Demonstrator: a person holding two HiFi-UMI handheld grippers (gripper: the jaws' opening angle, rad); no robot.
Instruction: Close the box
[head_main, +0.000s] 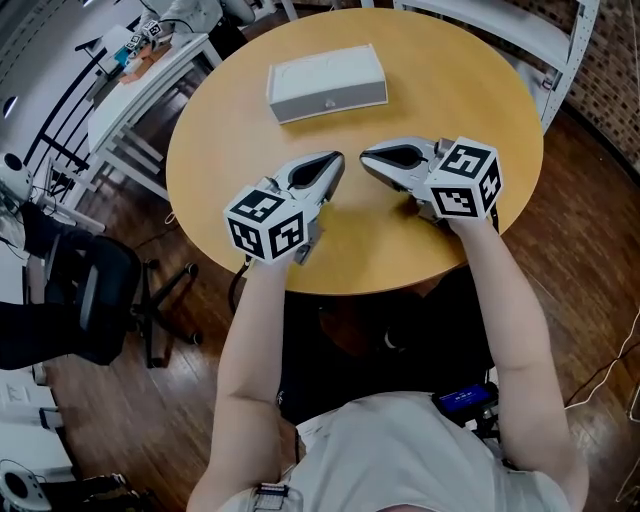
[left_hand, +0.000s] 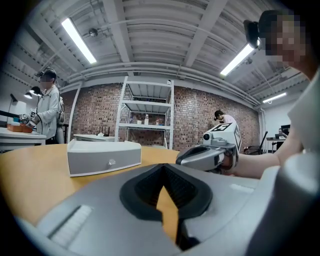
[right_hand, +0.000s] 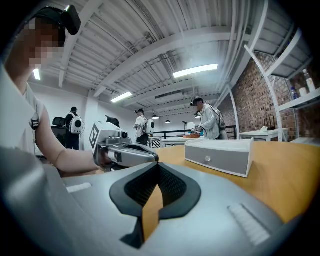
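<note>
The left tongs (head_main: 334, 162) are shut tight, tips together, and hold nothing. The right tongs (head_main: 369, 157) are shut too, with nothing in them. Both lie low over the round yellow table (head_main: 480, 90), side by side, with their tips near each other. The box (head_main: 326, 83) sits on the table out past both tips, well apart from them. It is white and grey, and its lid looks flat down.

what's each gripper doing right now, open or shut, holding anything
Left gripper: shut, jaws together, holding nothing.
Right gripper: shut, jaws together, holding nothing.
</note>
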